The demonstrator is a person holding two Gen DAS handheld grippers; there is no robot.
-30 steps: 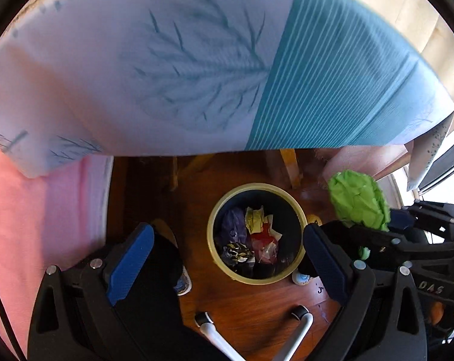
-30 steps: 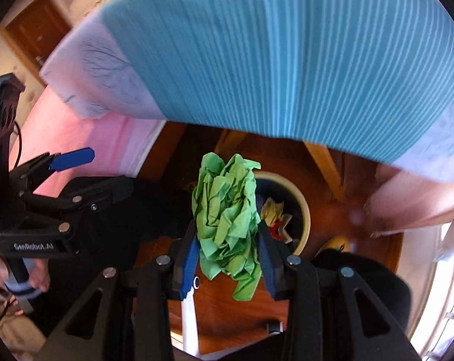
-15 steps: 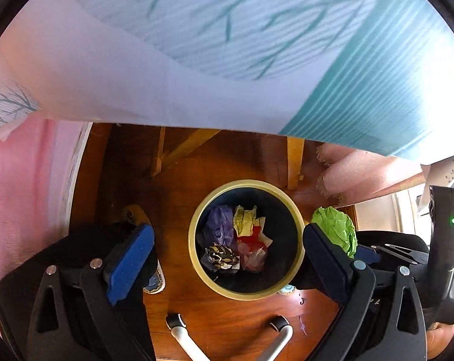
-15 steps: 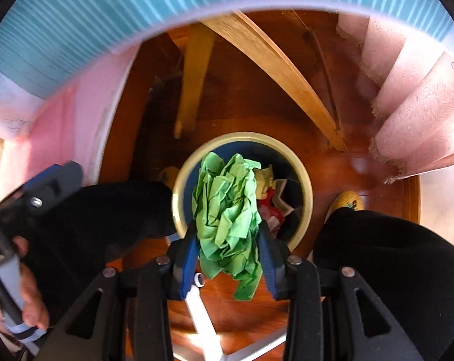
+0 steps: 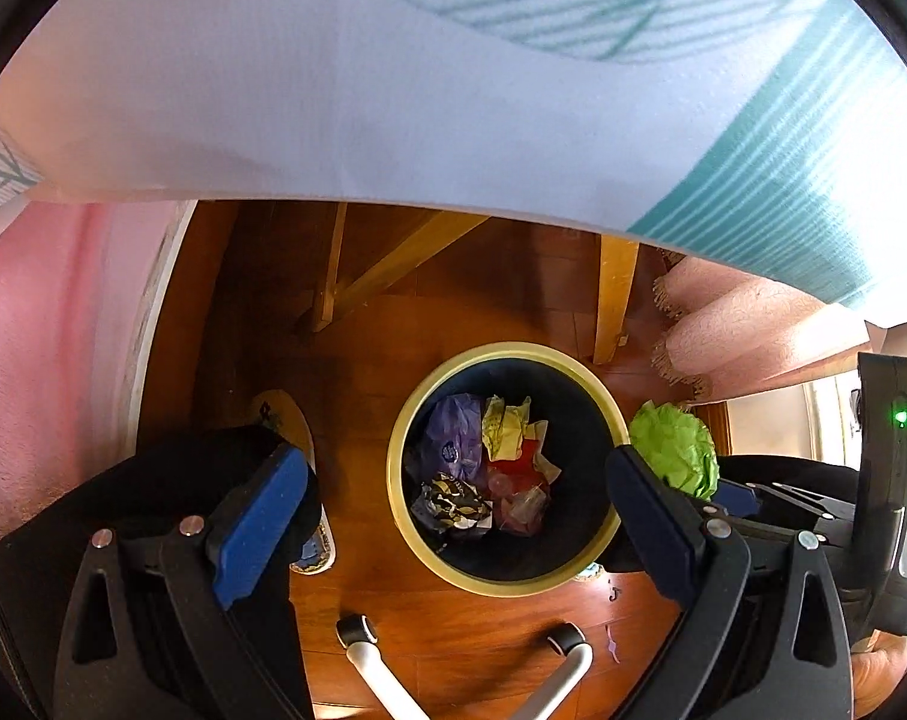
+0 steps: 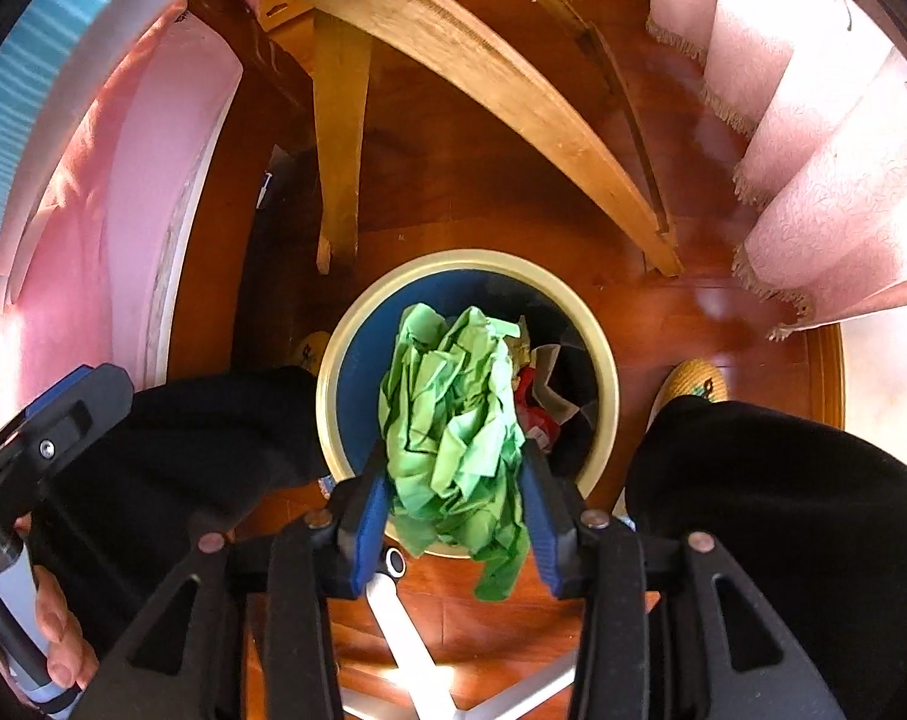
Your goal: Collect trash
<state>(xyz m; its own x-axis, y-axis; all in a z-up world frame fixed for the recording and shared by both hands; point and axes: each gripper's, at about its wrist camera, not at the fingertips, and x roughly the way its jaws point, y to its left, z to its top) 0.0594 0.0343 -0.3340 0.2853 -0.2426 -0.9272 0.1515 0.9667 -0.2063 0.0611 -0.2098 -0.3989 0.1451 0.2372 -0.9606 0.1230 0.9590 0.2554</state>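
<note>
A round trash bin (image 5: 579,360) with a yellow rim stands on the wood floor; it holds several crumpled wrappers and papers (image 5: 489,468). My right gripper (image 6: 456,498) is shut on a crumpled green paper ball (image 6: 453,420) and holds it above the bin (image 6: 357,330). The green ball also shows in the left wrist view (image 5: 675,450), just right of the bin's rim. My left gripper (image 5: 453,516) is open and empty, above the bin.
A table with a white and teal cloth (image 5: 393,90) overhangs the bin. Its wooden legs (image 6: 339,138) stand just behind the bin. Pink curtains (image 6: 825,180) hang at the right. The person's dark-clad legs (image 6: 783,510) and slippers (image 5: 285,426) flank the bin.
Both grippers have dropped below the table edge toward the bin. The right gripper has carried the green ball over the bin's opening. The left gripper stays open.
</note>
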